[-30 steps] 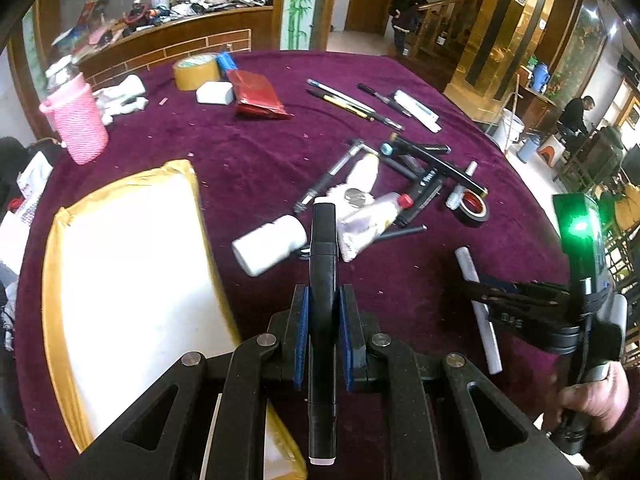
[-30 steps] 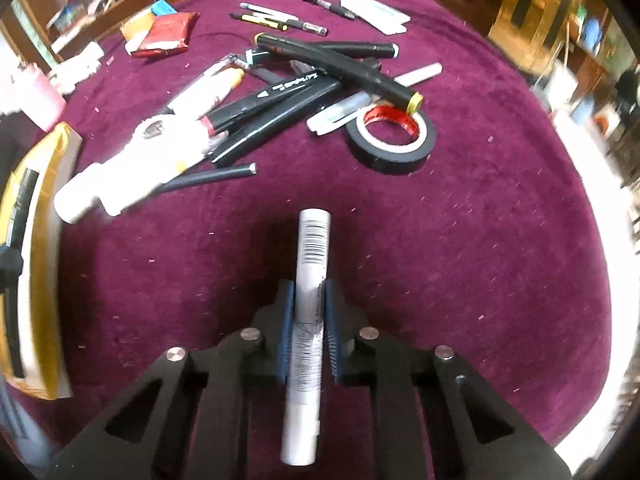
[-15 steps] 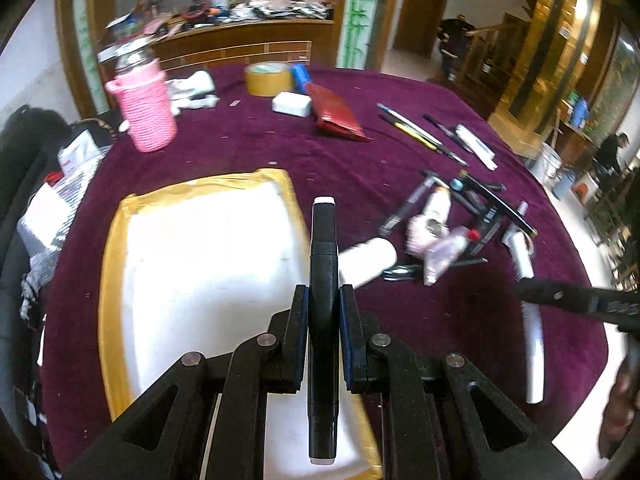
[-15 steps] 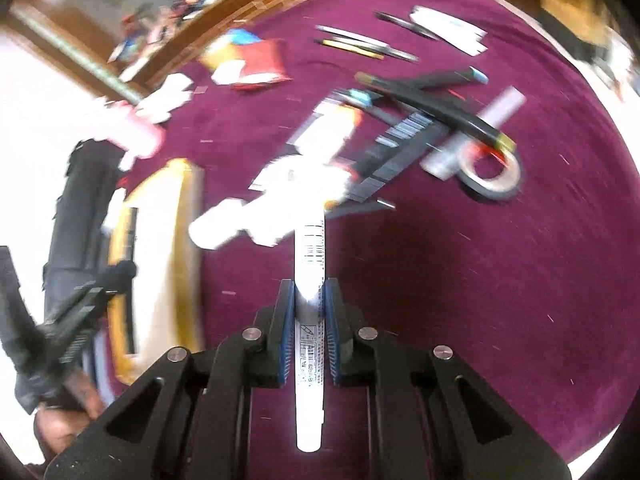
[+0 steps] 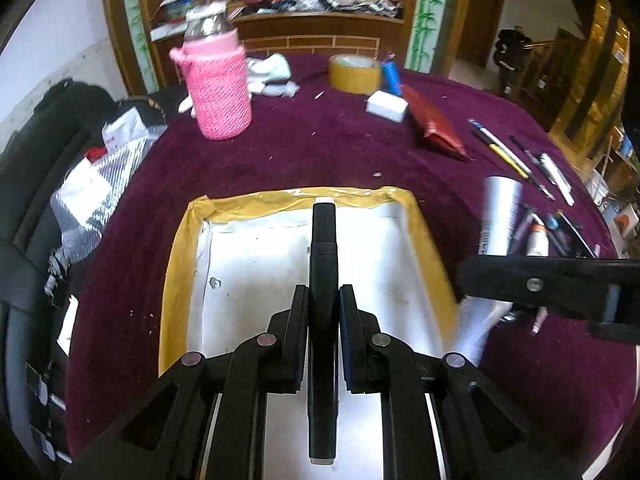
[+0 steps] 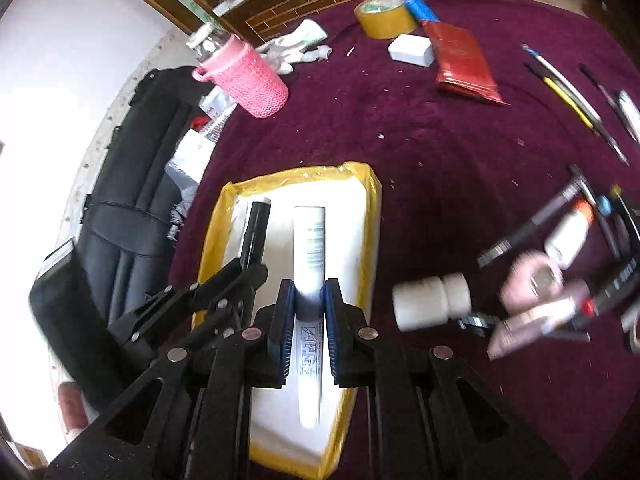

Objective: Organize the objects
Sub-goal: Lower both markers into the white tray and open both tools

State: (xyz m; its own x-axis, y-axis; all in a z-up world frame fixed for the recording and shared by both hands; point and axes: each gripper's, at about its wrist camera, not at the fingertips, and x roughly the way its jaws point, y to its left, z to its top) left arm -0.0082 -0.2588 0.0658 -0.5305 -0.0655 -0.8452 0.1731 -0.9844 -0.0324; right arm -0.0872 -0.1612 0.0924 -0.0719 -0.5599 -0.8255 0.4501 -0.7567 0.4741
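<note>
Pink knitted bottle sleeve [image 5: 219, 88], tan tape roll [image 5: 354, 74], black bag [image 6: 120, 216], brick-patterned wooden counter [image 5: 312, 36]

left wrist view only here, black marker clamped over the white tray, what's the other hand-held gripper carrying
Observer: The right hand-held gripper is shut on a white marker with a barcode.
Operator: is it over the tray too
Observer: Yes, it points along the yellow-rimmed tray, beside the black marker in the left hand-held gripper.
Operator: what's left in the pile
Observer: A white bottle lies nearest the tray; blurred pens lie beyond it.
</note>
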